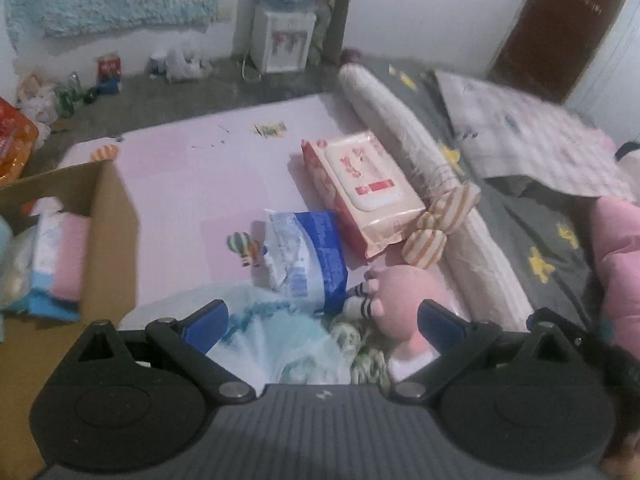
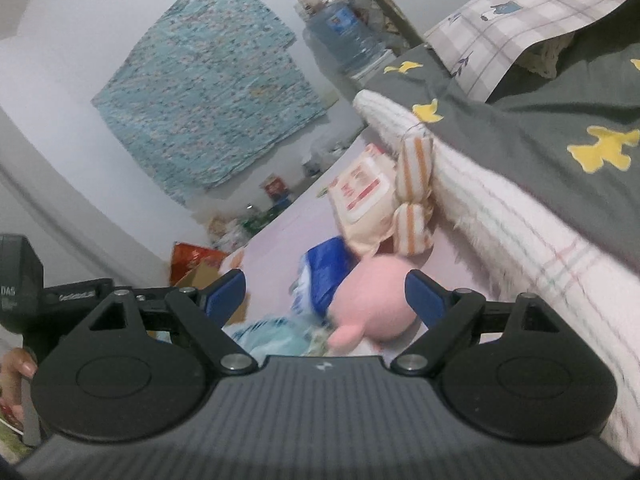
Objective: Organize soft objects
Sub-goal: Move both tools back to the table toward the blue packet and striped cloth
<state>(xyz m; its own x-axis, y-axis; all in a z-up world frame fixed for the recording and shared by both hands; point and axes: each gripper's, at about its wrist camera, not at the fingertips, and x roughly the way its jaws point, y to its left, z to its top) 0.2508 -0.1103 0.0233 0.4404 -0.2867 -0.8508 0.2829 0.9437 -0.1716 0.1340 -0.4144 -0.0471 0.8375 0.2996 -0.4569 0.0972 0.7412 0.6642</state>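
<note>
A pink mat (image 1: 208, 168) is lying on a bedroom floor beside a low bed with a grey quilt (image 1: 520, 232), and a water dispenser (image 1: 286, 40) is standing against the far wall.

In the left wrist view, the left gripper (image 1: 320, 316) is hanging with its jaws apart over a light blue cloth (image 1: 264, 332), holding nothing. A cardboard box (image 1: 108, 220) is sitting at the mat's left edge, already holding a pink-and-blue pack (image 1: 60, 256) and other soft items, so part of the sorting looks done. Still lying loose on the mat are a blue-and-white bag (image 1: 308, 256), a wipes pack (image 1: 360, 188), a striped plush (image 1: 436, 224) leaning against the rolled bolster (image 1: 400, 128), and a pink plush (image 1: 408, 296) just beside the cloth.

In the right wrist view, the right gripper (image 2: 325, 296) is standing wide open, pointing at the pink plush (image 2: 376, 292), which is lying ahead of the blue pads without touching them. The bag (image 2: 324, 276), wipes pack (image 2: 360, 196) and striped plush (image 2: 412, 200) are lying beyond it. Judging by this, several items are still waiting to be boxed.
</note>
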